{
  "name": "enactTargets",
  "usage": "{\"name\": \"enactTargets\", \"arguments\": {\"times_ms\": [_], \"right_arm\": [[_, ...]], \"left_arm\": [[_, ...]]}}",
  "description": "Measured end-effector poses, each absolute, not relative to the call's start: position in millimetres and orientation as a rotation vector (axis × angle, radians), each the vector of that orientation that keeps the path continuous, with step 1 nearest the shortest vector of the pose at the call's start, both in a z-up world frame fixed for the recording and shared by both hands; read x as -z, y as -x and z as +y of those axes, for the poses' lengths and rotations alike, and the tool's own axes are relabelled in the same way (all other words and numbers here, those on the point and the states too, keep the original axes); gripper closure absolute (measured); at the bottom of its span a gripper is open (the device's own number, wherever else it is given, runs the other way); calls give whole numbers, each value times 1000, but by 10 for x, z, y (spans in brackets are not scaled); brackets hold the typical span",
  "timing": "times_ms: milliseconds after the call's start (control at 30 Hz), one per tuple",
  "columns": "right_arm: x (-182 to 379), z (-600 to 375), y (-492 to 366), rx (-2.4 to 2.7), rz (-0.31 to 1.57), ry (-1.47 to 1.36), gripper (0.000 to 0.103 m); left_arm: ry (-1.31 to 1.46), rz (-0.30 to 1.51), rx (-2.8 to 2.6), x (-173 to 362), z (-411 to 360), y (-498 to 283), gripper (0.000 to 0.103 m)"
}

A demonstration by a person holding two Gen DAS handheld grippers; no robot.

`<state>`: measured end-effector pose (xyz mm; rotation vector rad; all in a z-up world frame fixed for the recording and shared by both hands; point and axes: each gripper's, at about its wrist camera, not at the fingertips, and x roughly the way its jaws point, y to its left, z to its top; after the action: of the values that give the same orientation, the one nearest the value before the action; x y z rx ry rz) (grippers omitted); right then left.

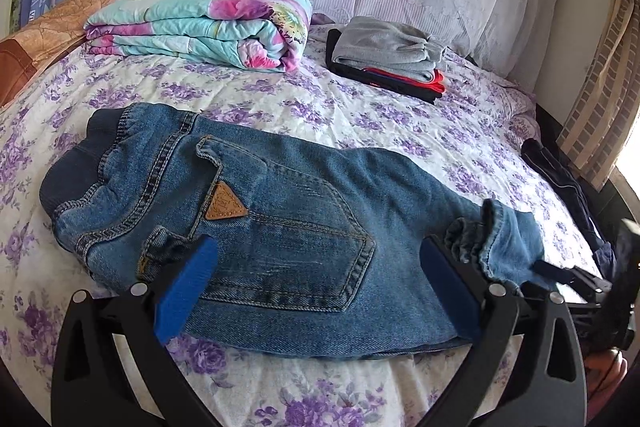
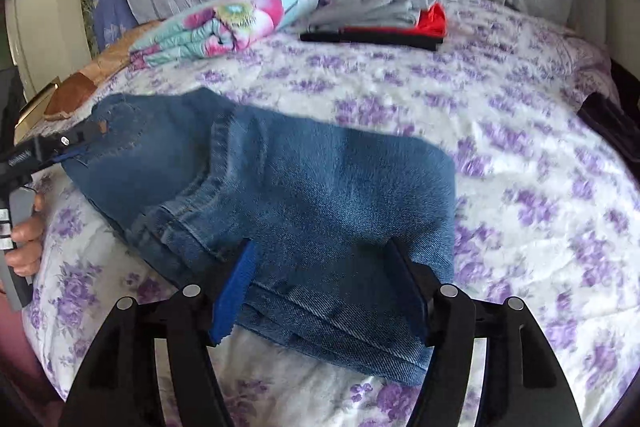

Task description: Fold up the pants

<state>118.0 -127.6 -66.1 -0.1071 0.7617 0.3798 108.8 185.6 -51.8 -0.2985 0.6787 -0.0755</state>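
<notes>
Lying folded on the bed (image 1: 360, 107), near its front edge, the jeans (image 1: 280, 227) are gripped by nothing. The left gripper (image 1: 320, 267) and the right gripper (image 2: 320, 267) are both held wide open over the denim, with no cloth pinched. The folded leg could be dragged open if a fingertip is caught in the bunched cuff (image 1: 476, 239).

The whole right wrist view is smeared by motion, so the stitching on the blue denim pants (image 2: 280, 187) cannot be made out there. The dark garment at the bed's right edge (image 1: 560, 171) runs out of view. The triangular tan leather patch (image 1: 224, 206) bears markings too small to read. The lower clothes under the grey folded garment (image 1: 384, 47) are mostly covered.
</notes>
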Motion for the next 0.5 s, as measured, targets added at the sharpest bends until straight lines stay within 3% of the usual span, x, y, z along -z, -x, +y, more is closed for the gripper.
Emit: {"name": "enactTargets", "arguments": {"times_ms": [67,133,200,500], "right_arm": [[503,-1333,-1071,-404,688,43,34],[539,-1379,-1022,-398,697,-7,24],[814,-1408,-1090,-385,812,-19,23],[581,-972,-664,-369,661,111,20]], "left_arm": [[295,680,74,525,1862,-1087,4],[297,679,75,522,1852,-1090,4],[294,680,74,522,1850,-1090,4],[341,656,71,334,2098,-943,4]]}}
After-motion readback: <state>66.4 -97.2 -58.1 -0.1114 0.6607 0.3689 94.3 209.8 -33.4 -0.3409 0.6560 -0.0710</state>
